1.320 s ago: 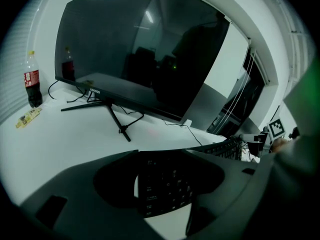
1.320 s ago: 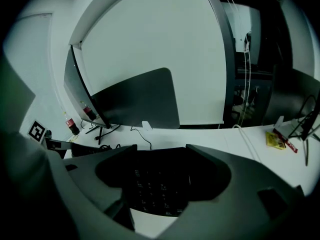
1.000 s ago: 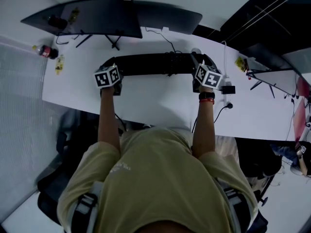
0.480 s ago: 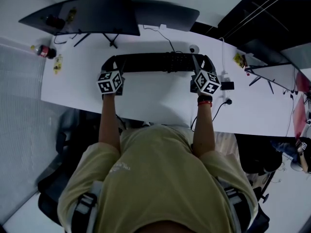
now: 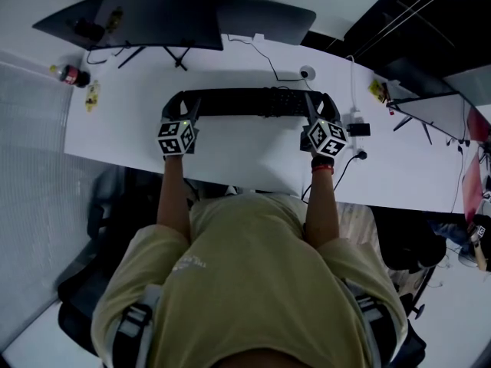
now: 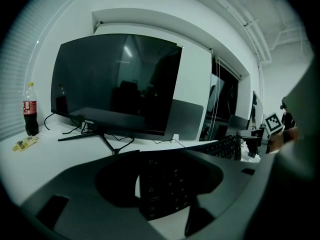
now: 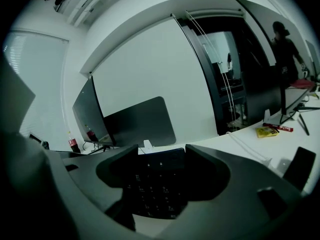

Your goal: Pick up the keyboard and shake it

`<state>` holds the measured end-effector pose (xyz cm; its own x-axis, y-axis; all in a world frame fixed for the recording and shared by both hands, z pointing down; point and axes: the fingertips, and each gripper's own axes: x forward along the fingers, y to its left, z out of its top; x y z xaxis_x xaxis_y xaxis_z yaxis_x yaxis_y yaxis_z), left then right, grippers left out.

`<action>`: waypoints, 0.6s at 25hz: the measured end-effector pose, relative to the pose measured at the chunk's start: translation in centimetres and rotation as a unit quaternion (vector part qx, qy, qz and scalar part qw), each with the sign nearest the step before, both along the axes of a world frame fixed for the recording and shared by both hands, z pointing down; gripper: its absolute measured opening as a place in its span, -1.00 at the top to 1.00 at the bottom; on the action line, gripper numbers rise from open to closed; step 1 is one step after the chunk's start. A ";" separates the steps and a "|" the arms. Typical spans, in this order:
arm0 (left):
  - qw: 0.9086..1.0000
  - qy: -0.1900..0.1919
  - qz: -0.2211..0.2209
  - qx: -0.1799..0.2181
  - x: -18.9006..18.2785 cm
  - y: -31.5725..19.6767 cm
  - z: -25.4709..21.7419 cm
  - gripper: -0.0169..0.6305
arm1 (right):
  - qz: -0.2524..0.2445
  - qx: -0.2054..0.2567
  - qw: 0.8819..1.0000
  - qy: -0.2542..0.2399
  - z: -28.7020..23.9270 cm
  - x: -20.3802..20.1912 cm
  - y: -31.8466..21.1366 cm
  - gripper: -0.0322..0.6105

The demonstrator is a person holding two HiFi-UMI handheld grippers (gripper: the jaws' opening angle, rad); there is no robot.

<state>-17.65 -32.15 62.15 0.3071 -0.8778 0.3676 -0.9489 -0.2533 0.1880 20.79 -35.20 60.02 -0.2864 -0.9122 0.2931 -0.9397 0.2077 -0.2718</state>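
Note:
A long black keyboard (image 5: 245, 102) lies across the white desk (image 5: 253, 156), one end in each gripper. My left gripper (image 5: 184, 107) has its jaws on the keyboard's left end, still closing a little. In the left gripper view the keys (image 6: 165, 184) sit between that gripper's (image 6: 162, 155) dark jaws. My right gripper (image 5: 316, 107) is shut on the right end. In the right gripper view the keyboard (image 7: 155, 184) fills the gap of that gripper (image 7: 161, 151). Whether the keyboard is off the desk I cannot tell.
Two dark monitors (image 5: 146, 18) (image 5: 268, 21) stand at the desk's back edge, their cables trailing behind the keyboard. A cola bottle (image 5: 69, 75) and yellow packet (image 5: 92, 98) lie at far left. A small black device (image 5: 359, 129) lies beside my right gripper. A person (image 7: 285, 49) stands far right.
Both grippers and the keyboard between them have come a little toward me, away from the monitor stands.

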 end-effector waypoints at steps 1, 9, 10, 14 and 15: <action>1.000 -0.001 0.000 0.000 -0.1 0.4 0.1 0.15 | 0.001 -0.002 1.000 -0.001 0.2 0.0 0.4 -0.05; 1.000 -0.008 0.001 0.001 -0.6 2.9 0.5 0.15 | 0.004 -0.010 1.000 -0.005 0.9 -0.5 3.0 -0.05; 1.000 -0.008 0.001 0.002 -0.6 3.2 0.5 0.15 | 0.005 -0.009 1.000 -0.006 0.9 -0.5 3.3 -0.05; 1.000 -0.016 0.005 0.016 -0.6 4.3 0.2 0.15 | 0.010 -0.003 1.000 -0.013 0.7 -0.5 4.6 -0.05; 1.000 -0.018 0.007 0.020 -0.6 4.5 0.1 0.15 | 0.011 -0.001 1.000 -0.015 0.6 -0.5 4.8 -0.05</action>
